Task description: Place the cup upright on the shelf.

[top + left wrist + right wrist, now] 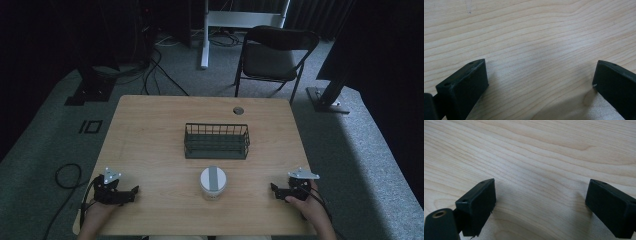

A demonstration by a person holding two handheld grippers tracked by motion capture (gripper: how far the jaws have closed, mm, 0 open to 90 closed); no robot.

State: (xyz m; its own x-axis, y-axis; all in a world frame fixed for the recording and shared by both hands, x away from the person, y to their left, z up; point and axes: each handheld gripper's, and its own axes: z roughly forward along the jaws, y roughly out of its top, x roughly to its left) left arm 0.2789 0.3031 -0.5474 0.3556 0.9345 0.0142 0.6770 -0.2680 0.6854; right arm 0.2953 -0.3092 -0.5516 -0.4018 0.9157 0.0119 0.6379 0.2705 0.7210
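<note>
- Wooden, pale-grained rectangular table [150, 130] carries everything, with a small round grommet hole [238, 110] near its far edge, beyond the basket
- Dark wire-mesh rectangular basket [216, 141] stands at the table's middle, open side up; it serves as the landmark for what follows
- White round lidded container with a grey stripe across its top [213, 182] stands upright just in front of the basket, on the person's side, apart from it and well apart from both grippers
- Black left gripper [134, 192] rests on the table at the near left of the basket, jaws spread wide, bare wood between them in the left gripper view [540, 75]
- Black right gripper [275, 189] lies at the near right of the basket, jaws likewise wide apart over bare wood [540, 195]
</note>
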